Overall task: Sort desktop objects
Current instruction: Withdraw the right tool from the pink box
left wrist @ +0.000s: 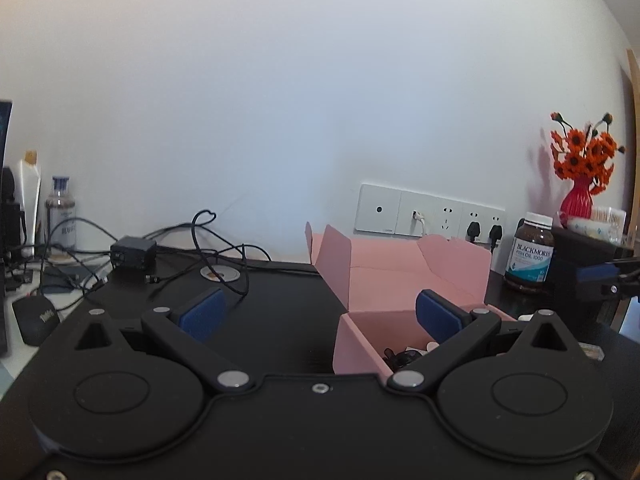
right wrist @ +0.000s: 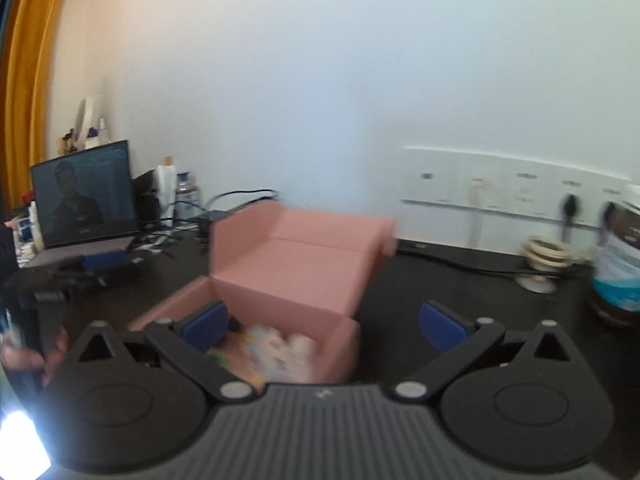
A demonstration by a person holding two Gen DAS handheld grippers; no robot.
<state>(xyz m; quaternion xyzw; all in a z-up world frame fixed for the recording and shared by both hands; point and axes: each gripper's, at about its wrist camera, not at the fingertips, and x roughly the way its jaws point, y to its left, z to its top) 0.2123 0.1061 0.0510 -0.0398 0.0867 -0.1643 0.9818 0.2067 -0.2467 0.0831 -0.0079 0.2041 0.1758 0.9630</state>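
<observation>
An open pink cardboard box (left wrist: 384,280) stands on the dark desk, its lid flaps raised. My left gripper (left wrist: 320,316) is open and empty, with its right finger over the box's near corner. Small dark items (left wrist: 400,356) lie inside. In the blurred right wrist view the same box (right wrist: 304,256) holds small white and coloured items (right wrist: 280,348). My right gripper (right wrist: 324,326) is wide open with nothing between the pads, its left finger over the box's open top. A brown fish oil bottle (left wrist: 530,256) stands to the right of the box.
Tangled cables and a black adapter (left wrist: 133,251) lie at the back left, and a mouse (left wrist: 36,318) at the left edge. A red vase of orange flowers (left wrist: 580,184) stands at the far right. A laptop (right wrist: 84,196), a tape roll (right wrist: 546,256) and wall sockets (right wrist: 500,184) line the back.
</observation>
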